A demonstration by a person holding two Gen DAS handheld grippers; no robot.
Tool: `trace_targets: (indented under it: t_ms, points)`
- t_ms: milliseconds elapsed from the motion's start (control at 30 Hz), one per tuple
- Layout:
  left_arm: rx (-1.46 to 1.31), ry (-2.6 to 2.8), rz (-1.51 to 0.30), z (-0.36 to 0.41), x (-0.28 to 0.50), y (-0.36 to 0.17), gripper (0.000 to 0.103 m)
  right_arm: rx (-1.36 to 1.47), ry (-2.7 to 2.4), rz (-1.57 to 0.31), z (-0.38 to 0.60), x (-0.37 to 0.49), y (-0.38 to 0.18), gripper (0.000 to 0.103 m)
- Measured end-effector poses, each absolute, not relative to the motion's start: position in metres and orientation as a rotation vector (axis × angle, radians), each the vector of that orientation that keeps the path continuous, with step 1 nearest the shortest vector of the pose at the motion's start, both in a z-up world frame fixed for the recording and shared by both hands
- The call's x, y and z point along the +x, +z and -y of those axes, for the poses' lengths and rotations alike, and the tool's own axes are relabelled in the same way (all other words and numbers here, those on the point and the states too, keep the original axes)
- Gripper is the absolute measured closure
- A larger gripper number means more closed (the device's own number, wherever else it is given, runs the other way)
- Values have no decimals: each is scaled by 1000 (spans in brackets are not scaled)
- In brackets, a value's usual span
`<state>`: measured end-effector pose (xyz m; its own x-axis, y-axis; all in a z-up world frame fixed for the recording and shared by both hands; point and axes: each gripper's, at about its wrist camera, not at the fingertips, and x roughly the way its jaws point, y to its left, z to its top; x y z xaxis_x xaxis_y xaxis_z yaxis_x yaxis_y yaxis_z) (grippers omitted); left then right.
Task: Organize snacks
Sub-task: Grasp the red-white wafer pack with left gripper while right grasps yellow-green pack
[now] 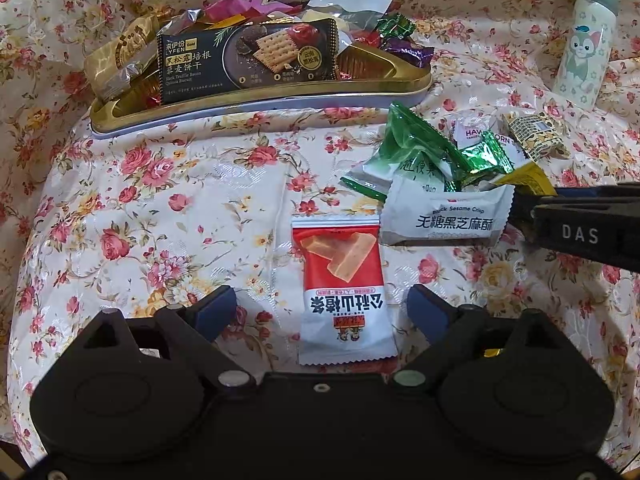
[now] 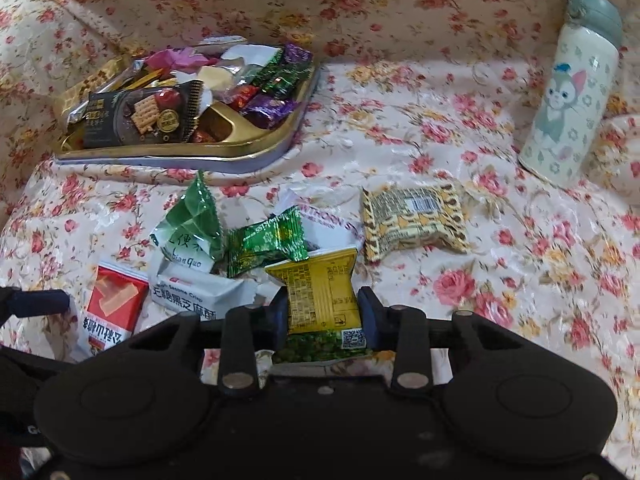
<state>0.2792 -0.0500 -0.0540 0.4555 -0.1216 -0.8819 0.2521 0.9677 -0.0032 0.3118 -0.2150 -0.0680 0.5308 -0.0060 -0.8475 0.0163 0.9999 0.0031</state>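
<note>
1. Floral cloth (image 1: 168, 200) with red and pink roses covers the whole surface and rises in folds at the far side; a white bottle (image 2: 568, 92) printed with a cartoon cat and capped in grey-green stands at the far right.
2. At the far left sits a gold tray (image 1: 400, 84), heaped with wrapped snacks; a black biscuit packet (image 1: 248, 62) showing crackers leans across its near side.
3. Right gripper (image 2: 322, 316): its fingers are clamped on a yellow packet (image 2: 320, 292), one dark pad pressed to each side; the packet's green printed end points back towards the camera, and its far end points towards the loose pile.
4. Just beyond that packet lies the loose pile: a shiny green sweet wrapper (image 2: 268, 244), a green-and-white packet (image 2: 192, 228) to its left, and a white sesame crisp packet (image 2: 200, 296) at the near left; a yellow patterned packet (image 2: 414, 220) lies apart to the right.
5. Left gripper (image 1: 320, 312): its fingers stand wide apart with nothing pressed between them; a red-and-white packet (image 1: 342, 292) lies flat on the cloth in the gap, nearer the right finger than the left; neither pad touches it.
6. From the left wrist camera the right gripper enters at the right edge, beside the white sesame crisp packet; the pile lies to the far right of the red-and-white packet, and the tray well beyond both.
</note>
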Motion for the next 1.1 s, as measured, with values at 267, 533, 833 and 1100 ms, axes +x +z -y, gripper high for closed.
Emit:
trace_targets:
  t_ms: [267, 533, 833, 1100]
  points:
    - [135, -231, -1074, 50, 279, -54, 9, 17, -78, -1054, 218, 300, -65, 67]
    - [133, -230, -1076, 49, 280, -55, 9, 4, -86, -1075, 217, 292, -64, 66]
    - [133, -230, -1075, 50, 280, -54, 9, -1, -80, -1051, 217, 303, -67, 50]
    - [130, -237, -1079, 50, 281, -53, 13, 18, -48, -1028, 220, 302, -67, 67]
